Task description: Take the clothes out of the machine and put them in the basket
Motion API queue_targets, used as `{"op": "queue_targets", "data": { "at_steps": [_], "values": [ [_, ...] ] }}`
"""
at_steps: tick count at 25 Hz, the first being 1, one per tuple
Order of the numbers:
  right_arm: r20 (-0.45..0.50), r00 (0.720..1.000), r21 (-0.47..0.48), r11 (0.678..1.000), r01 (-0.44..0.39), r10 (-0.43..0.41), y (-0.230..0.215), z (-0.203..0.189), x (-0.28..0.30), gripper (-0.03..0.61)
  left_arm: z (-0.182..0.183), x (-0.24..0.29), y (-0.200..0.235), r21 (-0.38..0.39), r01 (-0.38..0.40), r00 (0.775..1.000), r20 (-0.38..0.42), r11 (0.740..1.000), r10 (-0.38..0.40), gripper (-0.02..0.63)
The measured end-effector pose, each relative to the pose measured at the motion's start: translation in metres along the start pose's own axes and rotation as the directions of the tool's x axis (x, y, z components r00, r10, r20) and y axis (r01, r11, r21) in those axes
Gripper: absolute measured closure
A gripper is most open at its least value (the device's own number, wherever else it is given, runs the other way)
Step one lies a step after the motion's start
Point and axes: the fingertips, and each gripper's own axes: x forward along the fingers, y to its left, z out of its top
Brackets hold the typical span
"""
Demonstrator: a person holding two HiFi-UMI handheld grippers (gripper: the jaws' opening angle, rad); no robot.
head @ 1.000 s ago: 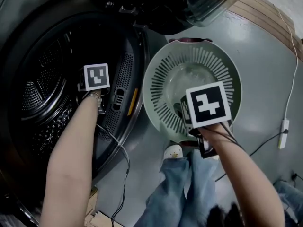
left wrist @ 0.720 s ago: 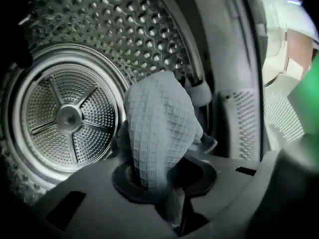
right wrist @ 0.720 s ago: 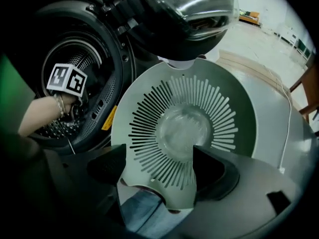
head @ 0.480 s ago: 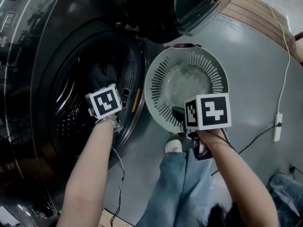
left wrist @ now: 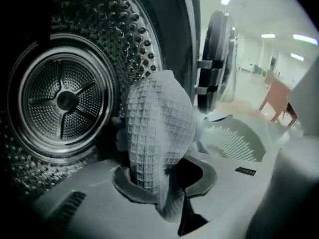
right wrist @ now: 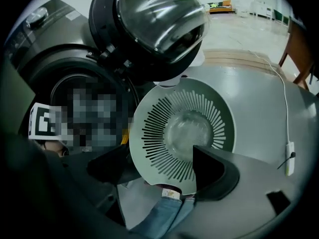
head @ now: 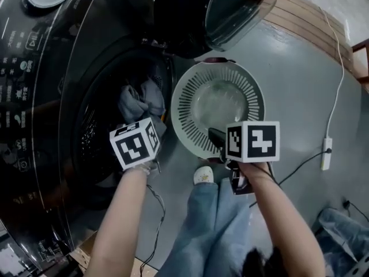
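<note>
- The left gripper (left wrist: 164,183) clamps a waffle-weave cloth (left wrist: 157,128), which bunches up beyond its jaws, seemingly at the mouth of the drum (left wrist: 60,98).
- The right gripper (right wrist: 159,171) gapes empty above the near rim of the basket (right wrist: 149,133).

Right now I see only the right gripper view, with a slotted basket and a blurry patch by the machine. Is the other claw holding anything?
Observer: Yes. The left gripper is shut on a pale waffle-weave cloth.
Operator: Has it reached the basket?
Observer: No. In the head view the cloth is bunched at the machine's door opening, beside the basket, not over it.
Operator: Anything more inside?
Observer: In the left gripper view, what shows of the drum is bare; the cloth hides the part behind it.
</note>
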Motion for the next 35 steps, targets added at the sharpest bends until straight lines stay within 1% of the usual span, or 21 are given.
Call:
{"op": "queue_targets", "data": {
  "at_steps": [2, 6, 8, 10, 14, 16, 17, 18, 20, 22, 23, 27, 28, 29, 30, 31, 33, 35],
  "values": [
    [0.019, 1.000, 0.027, 1.000, 0.007, -0.007, -0.008, 0.001, -0.006, 0.161, -0.001, -0.007, -0.017, 0.004, 0.047, 0.999, -0.004, 0.999, -0.047, 0.533],
    [0.044, 0.999, 0.089, 0.996, 0.020, -0.024, -0.028, 0.004, -0.015, 0.161, 0.005, -0.014, -0.055, 0.072, 0.131, 0.991, -0.014, 0.989, -0.130, 0.540],
    [0.045, 0.999, 0.110, 0.994, 0.024, -0.029, -0.036, 0.004, -0.021, 0.161, 0.009, -0.017, -0.072, 0.061, 0.169, 0.985, -0.027, 0.984, -0.168, 0.540],
    [0.049, 0.998, 0.111, 0.993, 0.034, -0.040, -0.045, 0.005, -0.028, 0.161, 0.013, -0.020, -0.090, 0.038, 0.224, 0.974, -0.035, 0.974, -0.223, 0.541],
    [0.066, 0.996, 0.110, 0.992, 0.056, -0.064, -0.063, 0.011, -0.040, 0.161, 0.020, -0.024, -0.134, 0.029, 0.337, 0.940, -0.055, 0.941, -0.336, 0.541],
    [0.076, 0.994, 0.111, 0.991, 0.069, -0.077, -0.073, 0.013, -0.046, 0.161, 0.021, -0.027, -0.157, 0.012, 0.393, 0.918, -0.064, 0.919, -0.392, 0.541],
    [0.078, 0.994, 0.116, 0.991, 0.073, -0.082, -0.078, 0.014, -0.049, 0.161, 0.021, -0.030, -0.169, 0.004, 0.426, 0.903, -0.067, 0.905, -0.425, 0.541],
    [0.079, 0.993, 0.122, 0.990, 0.077, -0.087, -0.083, 0.014, -0.051, 0.161, 0.020, -0.032, -0.182, -0.003, 0.463, 0.884, -0.073, 0.886, -0.462, 0.541],
    [0.078, 0.992, 0.129, 0.987, 0.091, -0.101, -0.094, 0.013, -0.057, 0.161, 0.016, -0.037, -0.212, -0.002, 0.538, 0.839, -0.095, 0.843, -0.536, 0.541],
    [0.078, 0.990, 0.132, 0.985, 0.109, -0.120, -0.105, 0.011, -0.061, 0.161, 0.009, -0.041, -0.241, 0.019, 0.598, 0.796, -0.128, 0.801, -0.591, 0.541],
    [0.078, 0.989, 0.136, 0.984, 0.116, -0.128, -0.110, 0.010, -0.063, 0.161, 0.006, -0.043, -0.253, 0.023, 0.619, 0.779, -0.140, 0.785, -0.611, 0.541],
    [0.072, 0.987, 0.149, 0.980, 0.129, -0.140, -0.123, 0.005, -0.064, 0.162, 0.000, -0.047, -0.276, -0.017, 0.669, 0.733, -0.149, 0.743, -0.664, 0.541],
    [0.070, 0.988, 0.150, 0.980, 0.129, -0.141, -0.124, 0.003, -0.064, 0.161, -0.003, -0.048, -0.278, -0.020, 0.675, 0.727, -0.147, 0.737, -0.670, 0.541],
    [0.067, 0.988, 0.151, 0.980, 0.130, -0.141, -0.124, 0.002, -0.063, 0.163, -0.005, -0.047, -0.278, -0.012, 0.673, 0.730, -0.147, 0.740, -0.667, 0.538],
    [0.063, 0.988, 0.149, 0.980, 0.130, -0.141, -0.124, -0.001, -0.062, 0.162, -0.008, -0.046, -0.276, 0.007, 0.662, 0.741, -0.150, 0.749, -0.654, 0.529],
    [0.058, 0.988, 0.145, 0.981, 0.131, -0.140, -0.122, -0.002, -0.061, 0.161, -0.012, -0.044, -0.274, 0.031, 0.648, 0.755, -0.158, 0.761, -0.637, 0.505],
    [0.049, 0.989, 0.132, 0.983, 0.131, -0.138, -0.118, -0.005, -0.058, 0.162, -0.017, -0.040, -0.268, 0.062, 0.625, 0.774, -0.172, 0.778, -0.609, 0.391],
    [0.043, 0.990, 0.117, 0.985, 0.130, -0.136, -0.114, -0.006, -0.055, 0.161, -0.018, -0.036, -0.258, 0.067, 0.603, 0.792, -0.165, 0.795, -0.587, 0.324]
  ]
}}
